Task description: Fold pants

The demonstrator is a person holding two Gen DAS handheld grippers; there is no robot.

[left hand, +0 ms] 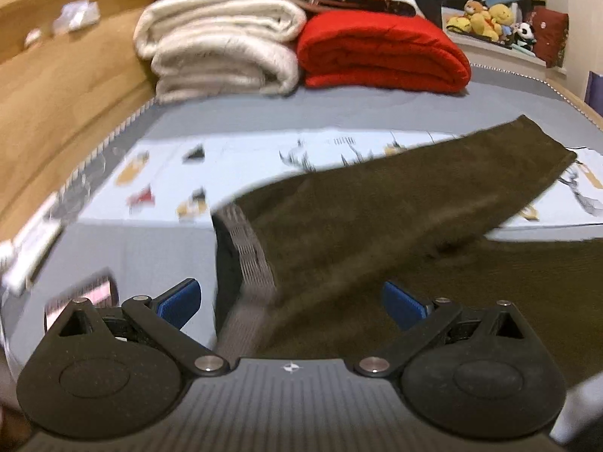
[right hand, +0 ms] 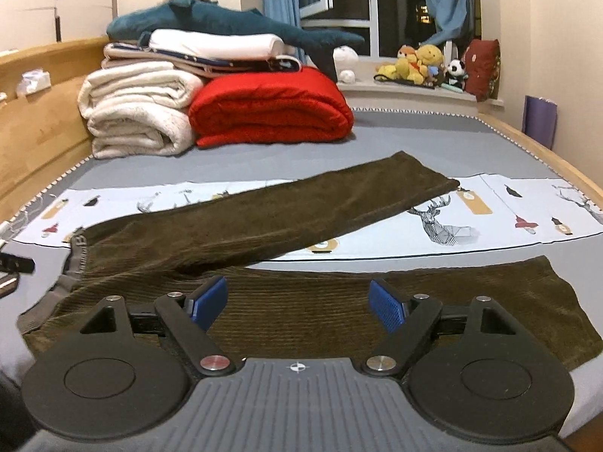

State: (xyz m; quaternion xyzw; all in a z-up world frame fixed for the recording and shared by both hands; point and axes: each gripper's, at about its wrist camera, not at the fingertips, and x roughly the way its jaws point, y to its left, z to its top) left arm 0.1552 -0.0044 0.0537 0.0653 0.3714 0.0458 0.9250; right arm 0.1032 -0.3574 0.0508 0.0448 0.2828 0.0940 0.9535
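Dark olive corduroy pants (right hand: 264, 218) lie spread on the bed, legs apart in a V. One leg runs to the far right; the other lies across the front under my right gripper. The grey waistband (left hand: 248, 248) is at the left. My left gripper (left hand: 292, 303) is open, hovering over the waistband end, with nothing between its blue pads (left hand: 181, 299). My right gripper (right hand: 299, 301) is open and empty just above the near leg (right hand: 452, 301). The pants also show in the left wrist view (left hand: 377, 218).
A printed light-blue cloth (right hand: 490, 218) lies across the grey mattress (right hand: 433, 143) under the pants. Folded cream blankets (right hand: 135, 113), a red blanket (right hand: 271, 109) and a plush shark (right hand: 211, 19) are stacked at the back. A wooden bed rail (right hand: 41, 113) runs along the left.
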